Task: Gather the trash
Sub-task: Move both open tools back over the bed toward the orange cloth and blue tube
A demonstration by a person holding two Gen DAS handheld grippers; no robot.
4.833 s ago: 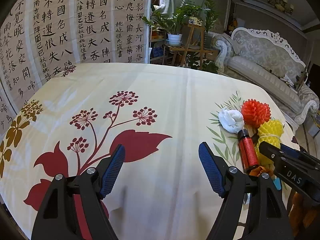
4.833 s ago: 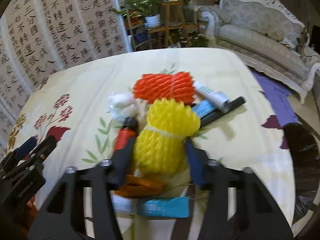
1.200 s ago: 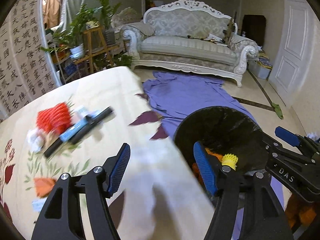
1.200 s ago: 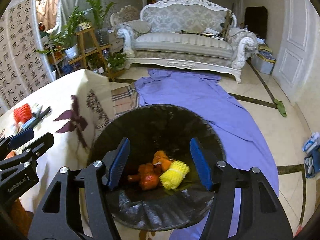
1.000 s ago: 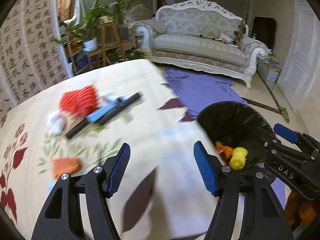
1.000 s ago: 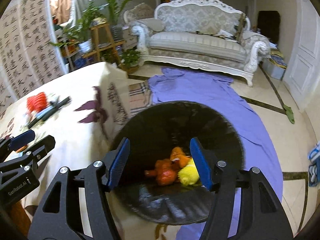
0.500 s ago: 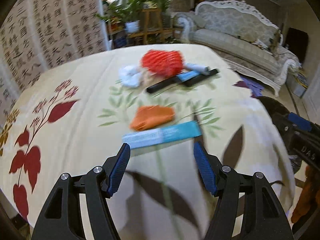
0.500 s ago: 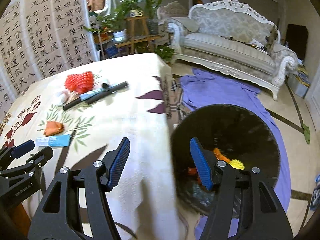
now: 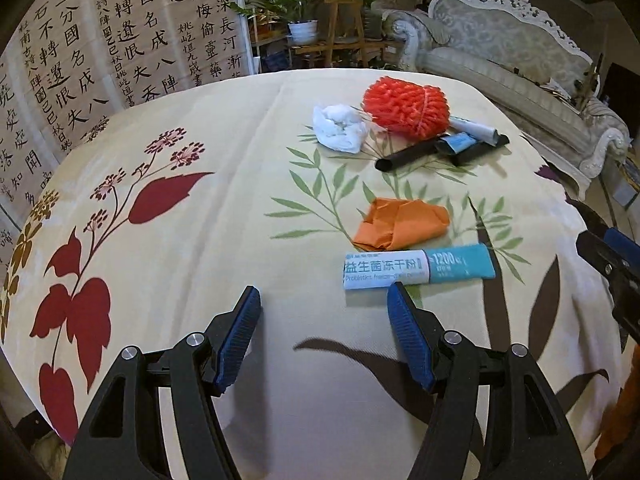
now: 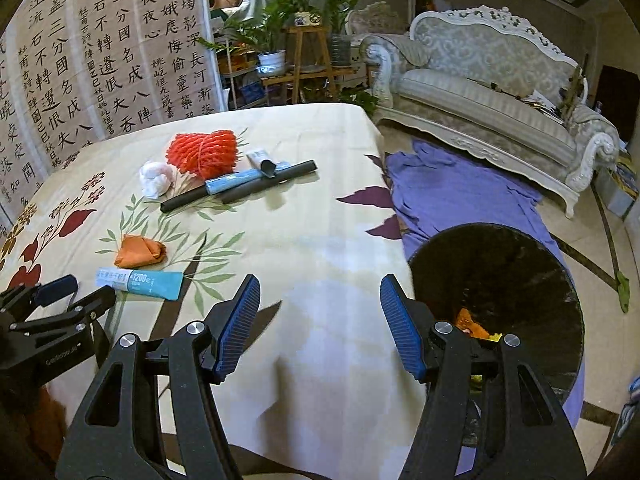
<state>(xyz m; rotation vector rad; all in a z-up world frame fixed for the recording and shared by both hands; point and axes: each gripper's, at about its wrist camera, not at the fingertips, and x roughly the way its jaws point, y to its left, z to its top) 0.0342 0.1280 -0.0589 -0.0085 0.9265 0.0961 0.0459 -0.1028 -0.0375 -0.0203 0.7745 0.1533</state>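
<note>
A: Items remaining on the tablecloth [image 9: 224, 208]: a blue-and-white sachet [image 9: 418, 266], a crumpled orange wrapper [image 9: 400, 224] touching its far edge, a white tissue wad [image 9: 340, 128], a red foam net [image 9: 404, 106], two black tubes [image 10: 240, 192] with a small blue packet [image 10: 236, 178] and a white tube [image 10: 260, 158] stacked across them.

B: Gripper states to be entered?

A: Left gripper [image 9: 324, 312]: jaws apart, nothing between them, poised just short of the sachet. Right gripper [image 10: 320, 316]: jaws apart, nothing held, placed over the table edge beside the black bin [image 10: 496, 300], in which orange and yellow trash is seen.

B: Hazards to be listed?

A: Entry one: the sachet lies flat, so it is likely to be skated along the cloth rather than pinched unless a pad is worked under an edge. Entry two: the cloth itself may be caught and dragged, and the far pile disturbed. Entry three: the orange wrapper, being in contact, may be nudged or half-gripped and dropped short of the bin. Entry four: the black tubes are judged prone to rolling. Entry five: both grippers are crowded toward the same corner, so a collision is possible.
</note>
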